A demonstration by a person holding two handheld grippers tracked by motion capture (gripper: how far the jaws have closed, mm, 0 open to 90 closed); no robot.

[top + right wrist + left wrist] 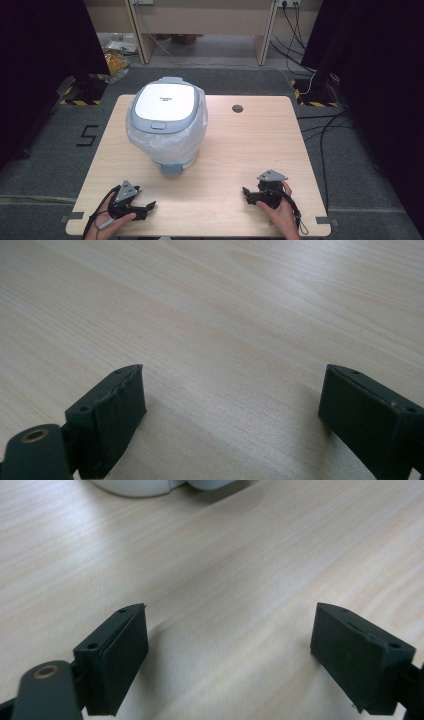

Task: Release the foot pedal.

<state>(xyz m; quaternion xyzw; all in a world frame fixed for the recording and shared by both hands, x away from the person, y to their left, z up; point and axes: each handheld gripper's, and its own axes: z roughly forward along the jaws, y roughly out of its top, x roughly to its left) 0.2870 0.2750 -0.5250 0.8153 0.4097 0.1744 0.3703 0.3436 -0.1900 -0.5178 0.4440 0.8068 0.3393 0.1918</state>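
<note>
Rounded white rice cooker (166,120), crinkled clear plastic-wrapped, on pale woodgrain table (240,150)

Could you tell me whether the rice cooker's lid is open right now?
No, the rice cooker has its white lid shut flat on top, with clear plastic wrapped around its body.

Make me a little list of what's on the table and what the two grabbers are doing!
table: light wood, with a small round hole near the far edge
bin: white with a grey lid, lid shut, clear bag hanging out around the rim, standing left of the middle
left gripper: open, holding nothing, low over the near left of the table
right gripper: open, holding nothing, low over the near right
hands: one on each gripper, left hand, right hand
</note>
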